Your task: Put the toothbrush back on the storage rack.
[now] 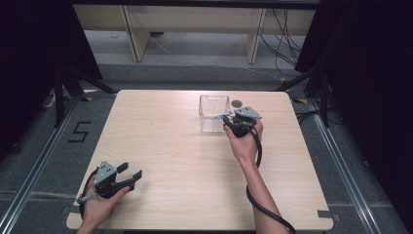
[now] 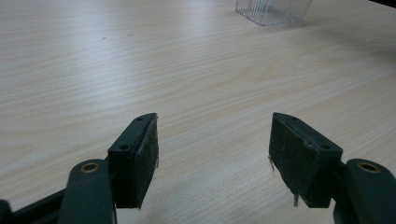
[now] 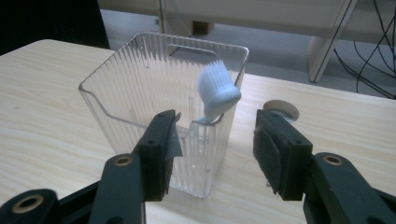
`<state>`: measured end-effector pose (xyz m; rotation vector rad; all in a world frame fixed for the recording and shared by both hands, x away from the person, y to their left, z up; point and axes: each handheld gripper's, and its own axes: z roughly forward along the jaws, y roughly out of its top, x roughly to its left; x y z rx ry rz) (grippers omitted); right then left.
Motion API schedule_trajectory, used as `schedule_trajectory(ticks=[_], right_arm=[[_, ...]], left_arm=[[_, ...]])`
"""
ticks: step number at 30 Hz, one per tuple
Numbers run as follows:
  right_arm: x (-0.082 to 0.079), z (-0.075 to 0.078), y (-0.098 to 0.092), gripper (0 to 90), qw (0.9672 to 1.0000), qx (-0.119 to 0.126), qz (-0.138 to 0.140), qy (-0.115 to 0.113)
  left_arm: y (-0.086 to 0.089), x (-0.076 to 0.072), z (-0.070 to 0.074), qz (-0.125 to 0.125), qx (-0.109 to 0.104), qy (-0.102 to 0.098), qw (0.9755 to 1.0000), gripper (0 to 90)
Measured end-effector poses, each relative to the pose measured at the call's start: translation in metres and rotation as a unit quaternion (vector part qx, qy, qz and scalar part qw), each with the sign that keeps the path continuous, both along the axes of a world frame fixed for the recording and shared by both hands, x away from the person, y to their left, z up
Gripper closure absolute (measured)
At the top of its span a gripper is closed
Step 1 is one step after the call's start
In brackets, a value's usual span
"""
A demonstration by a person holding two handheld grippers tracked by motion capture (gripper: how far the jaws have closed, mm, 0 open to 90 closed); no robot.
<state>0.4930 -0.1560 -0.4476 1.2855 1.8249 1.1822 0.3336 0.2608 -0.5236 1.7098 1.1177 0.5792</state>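
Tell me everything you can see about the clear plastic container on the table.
The clear plastic container is a ribbed, see-through box with an open top, one side cut lower than the rest. It stands upright on the wooden table, toward its far edge. A pale toothbrush stands inside, its bristled head leaning on a rim corner. The right gripper hovers just in front, jaws open, not gripping the container.

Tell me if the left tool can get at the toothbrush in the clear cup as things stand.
Probably not without travelling. The left tool sits open at the near left of the table; the toothbrush stands in the clear cup far across, where the right tool hangs open.
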Motion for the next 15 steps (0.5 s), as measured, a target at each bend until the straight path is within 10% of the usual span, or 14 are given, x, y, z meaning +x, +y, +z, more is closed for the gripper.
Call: schedule_trajectory(ticks=[15], right_arm=[[-0.02, 0.0, -0.011, 49.7, 0.9999, -0.006, 0.005, 0.008]], left_arm=[[-0.001, 0.0, 0.0, -0.002, 0.004, 0.002, 1.0, 32.6]])
